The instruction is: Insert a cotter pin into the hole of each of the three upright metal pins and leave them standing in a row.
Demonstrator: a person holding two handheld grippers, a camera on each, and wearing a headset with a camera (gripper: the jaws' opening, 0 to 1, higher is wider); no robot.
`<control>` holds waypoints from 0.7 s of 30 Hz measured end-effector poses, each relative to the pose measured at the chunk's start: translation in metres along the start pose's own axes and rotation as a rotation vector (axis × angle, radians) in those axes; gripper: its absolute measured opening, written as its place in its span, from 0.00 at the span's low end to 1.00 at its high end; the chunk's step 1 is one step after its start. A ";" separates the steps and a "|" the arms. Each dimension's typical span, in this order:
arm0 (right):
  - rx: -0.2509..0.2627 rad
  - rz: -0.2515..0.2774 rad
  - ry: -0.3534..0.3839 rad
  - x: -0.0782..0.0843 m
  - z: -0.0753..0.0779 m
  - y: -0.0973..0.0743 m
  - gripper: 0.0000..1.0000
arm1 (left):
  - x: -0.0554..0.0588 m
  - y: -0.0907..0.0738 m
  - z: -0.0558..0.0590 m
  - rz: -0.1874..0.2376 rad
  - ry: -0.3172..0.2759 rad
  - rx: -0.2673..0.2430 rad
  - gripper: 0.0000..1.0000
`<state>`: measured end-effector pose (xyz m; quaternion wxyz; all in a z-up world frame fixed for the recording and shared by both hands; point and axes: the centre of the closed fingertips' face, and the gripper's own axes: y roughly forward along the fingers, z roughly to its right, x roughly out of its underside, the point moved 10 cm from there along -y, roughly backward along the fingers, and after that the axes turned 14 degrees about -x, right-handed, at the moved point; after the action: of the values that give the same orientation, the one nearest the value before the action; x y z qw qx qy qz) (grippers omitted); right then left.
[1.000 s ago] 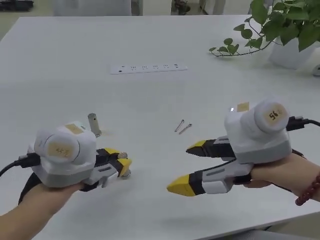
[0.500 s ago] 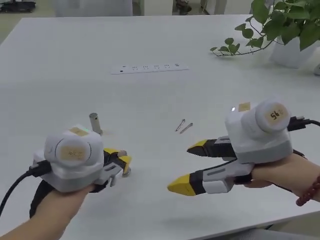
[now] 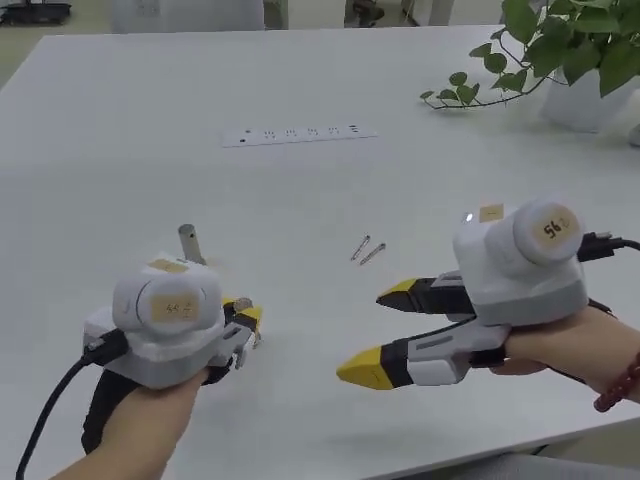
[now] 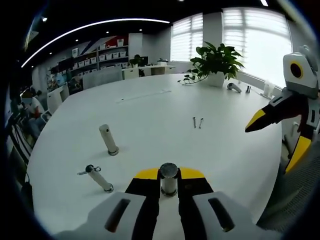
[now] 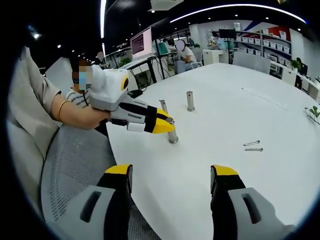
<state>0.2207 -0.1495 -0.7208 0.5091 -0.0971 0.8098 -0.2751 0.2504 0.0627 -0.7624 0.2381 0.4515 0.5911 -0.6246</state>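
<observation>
One metal pin (image 4: 168, 181) upright, pinched btwn left gripper (image 4: 169, 175) jaws.

White table (image 3: 300, 60), white power strip (image 3: 298, 135) lying flat on it, potted leafy plant (image 3: 572, 45) at far corner
</observation>
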 end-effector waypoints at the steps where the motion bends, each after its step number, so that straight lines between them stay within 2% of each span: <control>1: 0.000 0.000 0.000 0.000 0.000 0.000 0.66 | 0.000 -0.001 0.000 -0.001 0.001 -0.003 0.11; 19: 0.004 0.001 0.005 0.005 -0.001 -0.003 0.66 | 0.006 -0.004 0.006 0.040 0.004 -0.043 0.11; 21: 0.004 0.001 0.005 0.006 -0.002 -0.003 0.66 | 0.007 -0.004 0.007 0.049 0.024 -0.047 0.12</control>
<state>0.2163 -0.1536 -0.7231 0.5073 -0.0950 0.8106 -0.2767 0.2421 0.0585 -0.7667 0.2568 0.4675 0.5973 -0.5989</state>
